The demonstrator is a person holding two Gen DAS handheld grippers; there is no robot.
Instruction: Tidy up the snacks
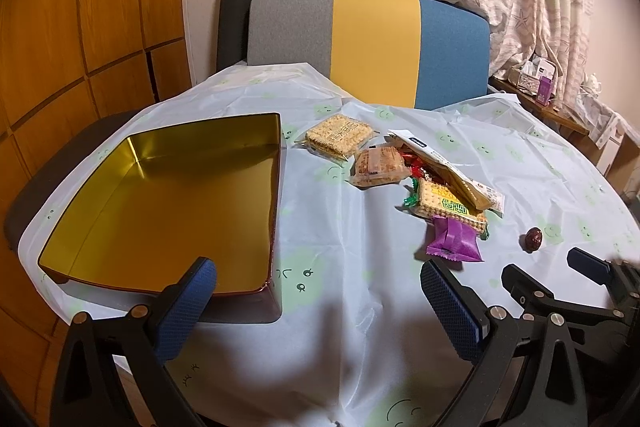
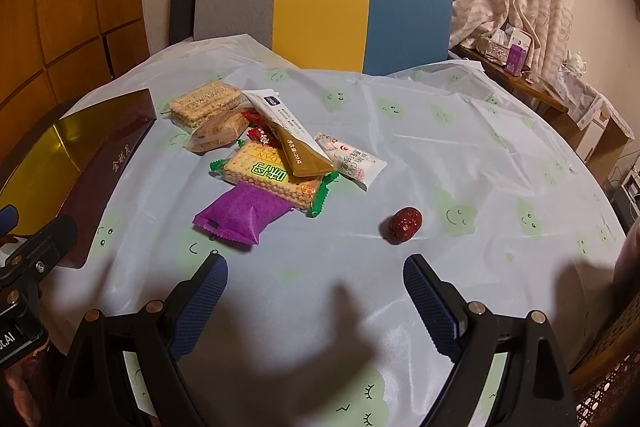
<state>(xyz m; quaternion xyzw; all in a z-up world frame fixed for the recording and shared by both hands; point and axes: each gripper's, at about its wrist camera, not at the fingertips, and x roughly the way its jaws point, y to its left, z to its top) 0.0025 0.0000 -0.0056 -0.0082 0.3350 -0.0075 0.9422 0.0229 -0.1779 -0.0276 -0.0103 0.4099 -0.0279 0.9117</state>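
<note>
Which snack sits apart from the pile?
The red date: alone on the cloth, right of the purple packet, touching nothing. The rest overlap in one heap.

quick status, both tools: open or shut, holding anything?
Left tool: open, holding nothing, above the tablecloth beside the tin.
Right tool: open, holding nothing, short of the purple packet.

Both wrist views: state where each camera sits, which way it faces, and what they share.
Left wrist: rides the left gripper, low above the table, facing the open gold-lined tin box and the striped chair beyond; its own blue-padded fingers spread open, right gripper at right.
Right wrist: rides the right gripper, facing the snack pile; own fingers open, left gripper at left edge.
Shared: purple foil packet, wrinkled red date, tin box.
</note>
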